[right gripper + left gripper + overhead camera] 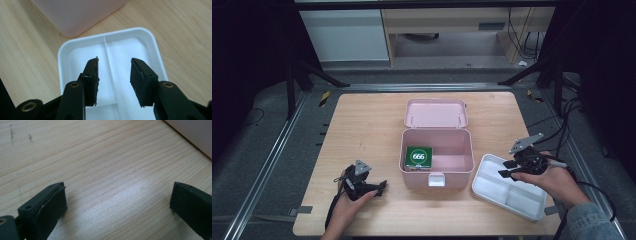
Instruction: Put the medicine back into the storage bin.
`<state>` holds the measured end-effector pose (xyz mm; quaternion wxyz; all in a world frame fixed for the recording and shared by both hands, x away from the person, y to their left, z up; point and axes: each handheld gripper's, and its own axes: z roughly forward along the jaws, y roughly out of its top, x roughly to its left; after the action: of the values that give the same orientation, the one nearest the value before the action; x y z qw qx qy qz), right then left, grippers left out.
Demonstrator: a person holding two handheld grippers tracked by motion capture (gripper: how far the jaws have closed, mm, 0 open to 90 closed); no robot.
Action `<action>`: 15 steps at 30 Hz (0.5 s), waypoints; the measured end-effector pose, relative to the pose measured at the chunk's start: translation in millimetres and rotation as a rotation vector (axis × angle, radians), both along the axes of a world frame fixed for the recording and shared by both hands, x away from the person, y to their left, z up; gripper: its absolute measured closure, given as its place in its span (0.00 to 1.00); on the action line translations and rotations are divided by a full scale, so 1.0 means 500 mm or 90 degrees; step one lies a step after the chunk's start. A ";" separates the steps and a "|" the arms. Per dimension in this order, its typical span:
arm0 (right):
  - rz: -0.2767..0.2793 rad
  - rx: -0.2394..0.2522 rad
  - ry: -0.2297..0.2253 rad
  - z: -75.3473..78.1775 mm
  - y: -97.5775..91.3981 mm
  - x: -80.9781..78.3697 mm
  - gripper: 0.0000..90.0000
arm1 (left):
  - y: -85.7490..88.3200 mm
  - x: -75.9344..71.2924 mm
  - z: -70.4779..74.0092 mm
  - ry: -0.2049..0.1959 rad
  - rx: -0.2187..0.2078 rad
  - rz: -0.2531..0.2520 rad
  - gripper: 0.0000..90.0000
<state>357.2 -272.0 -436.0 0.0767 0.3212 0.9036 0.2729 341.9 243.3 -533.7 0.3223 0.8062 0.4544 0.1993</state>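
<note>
A pink box (462,165) stands open mid-table with its lid (436,113) tipped back. Inside it, at the left, lies a green packet (418,157) marked 666. To the right of the box sits a white divided tray (492,177). My right gripper (506,169) hovers over the tray's left end; in the right gripper view its jaws (113,75) stand apart astride the tray's centre divider (110,56), with nothing pressed between them. My left gripper (382,187) rests low on the table left of the box, its jaws (117,202) wide apart over bare wood.
The wooden table (362,125) has free surface to the left and in front of the box. The pink box's wall (75,12) is close beyond the tray. Cables (562,125) trail off the table's right edge. Metal rails (272,150) run along both sides.
</note>
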 end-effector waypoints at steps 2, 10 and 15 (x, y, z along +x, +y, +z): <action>0.002 -0.004 0.009 -0.012 -0.002 -0.002 0.68 | 0.000 0.000 0.000 0.000 0.000 0.000 0.00; 0.019 -0.032 0.021 -0.048 -0.006 -0.004 0.76 | 0.000 0.000 0.000 0.000 0.000 0.000 0.00; 0.026 -0.047 0.027 -0.066 -0.009 -0.002 0.80 | 0.000 0.000 0.000 0.000 0.000 0.000 0.00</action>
<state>356.0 -276.5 -469.0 0.0637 0.3051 0.9209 0.2341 341.8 243.3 -533.7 0.3223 0.8062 0.4544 0.1993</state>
